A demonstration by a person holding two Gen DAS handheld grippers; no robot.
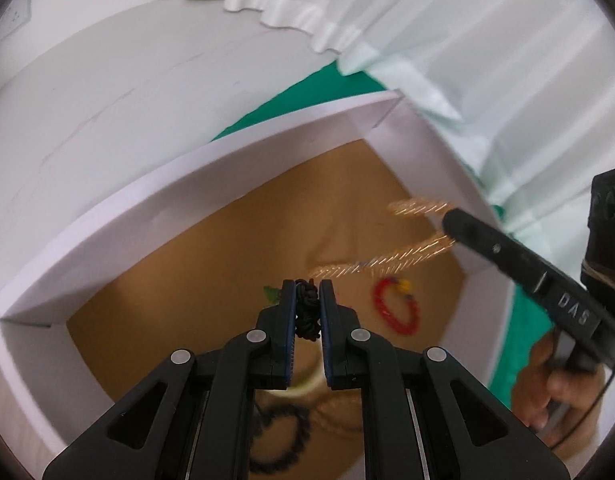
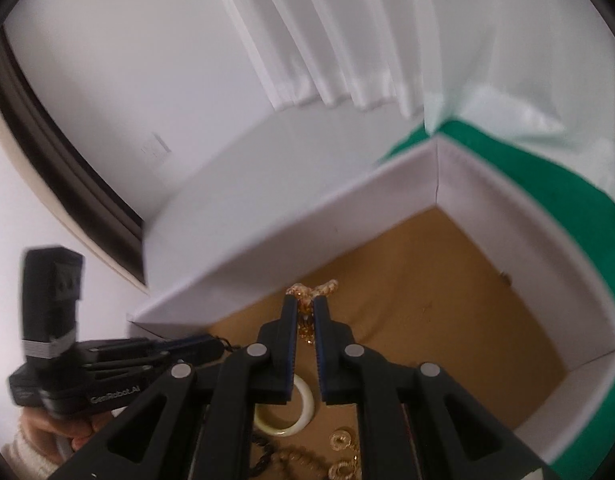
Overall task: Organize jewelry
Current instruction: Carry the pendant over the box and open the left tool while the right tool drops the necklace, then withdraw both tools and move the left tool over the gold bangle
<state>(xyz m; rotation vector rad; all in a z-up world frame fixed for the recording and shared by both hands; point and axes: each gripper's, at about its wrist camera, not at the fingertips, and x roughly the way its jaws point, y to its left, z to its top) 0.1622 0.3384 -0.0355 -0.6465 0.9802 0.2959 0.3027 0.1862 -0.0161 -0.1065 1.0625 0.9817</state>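
**Both grippers pinch jewelry above the open white box**

Nearest in the left wrist view, the left gripper (image 1: pixel 308 286) has its jaws pressed nearly together on a black cord necklace (image 1: pixel 307 312), a knotted bunch of it wedged between the blue-edged pads. Below the fingers, on the tan floor of the box (image 1: pixel 187 184), lie a dark beaded bracelet (image 1: pixel 281 440) and part of a cream bangle (image 1: pixel 307 386), both close to the near wall. A little farther in, a red beaded bracelet (image 1: pixel 397 308) lies on the floor toward the right wall, and a small green piece (image 1: pixel 272 294) peeks out just left of the left finger; what it is cannot be told.

In the right wrist view, the right gripper (image 2: pixel 305 300) is likewise closed, on a gold chain (image 2: pixel 307 312) that bunches above and below its tips. From the left camera the same chain hangs, blurred, in two strands from that gripper's tip at the right. A hand (image 1: pixel 547 384) grips its handle. Beneath the right fingers, several gold ring-shaped pieces (image 2: pixel 341 440) lie near the bangle.

Beyond the box's far wall, a green cloth (image 2: pixel 527 184) covers the surface, and a white curtain (image 2: pixel 307 40) hangs behind it.
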